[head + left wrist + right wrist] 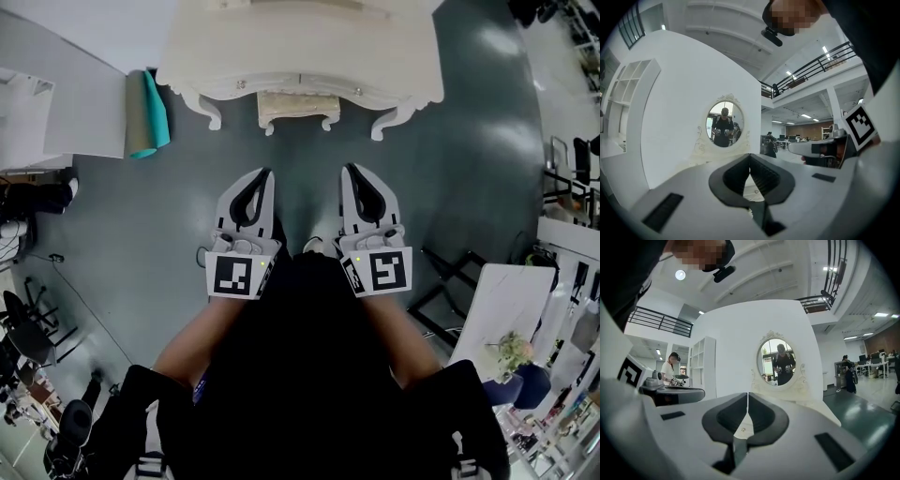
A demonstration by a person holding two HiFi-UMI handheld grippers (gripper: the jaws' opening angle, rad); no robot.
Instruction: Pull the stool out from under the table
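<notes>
Only the front edge and two curled legs of the stool (298,108) show in your head view. The rest is tucked under the white table (300,47), centred between its front legs. The table's far side is cut off by the top of the frame.

Your left gripper (268,172) and right gripper (347,169) hang side by side near the stool, not touching it, tips pointing at it. Both have their jaws pressed together with nothing between them, and the gripper views show that plainly.

Those views don't show the stool at all, since the grey gripper bodies fill the lower half. What you get instead is the oval mirror (780,363) standing on the table, with you reflected in it holding both grippers, backed by a white partition (740,333). The right gripper view also catches a white shelf unit (704,366) and a person in a white top (672,369), too small to make out more.

Head view alone shows the dark grey-green floor (469,141), shiny with light spots, and a teal roll (150,114) left of the table. Room's a big open hall with a railed balcony (820,63) overhead.
</notes>
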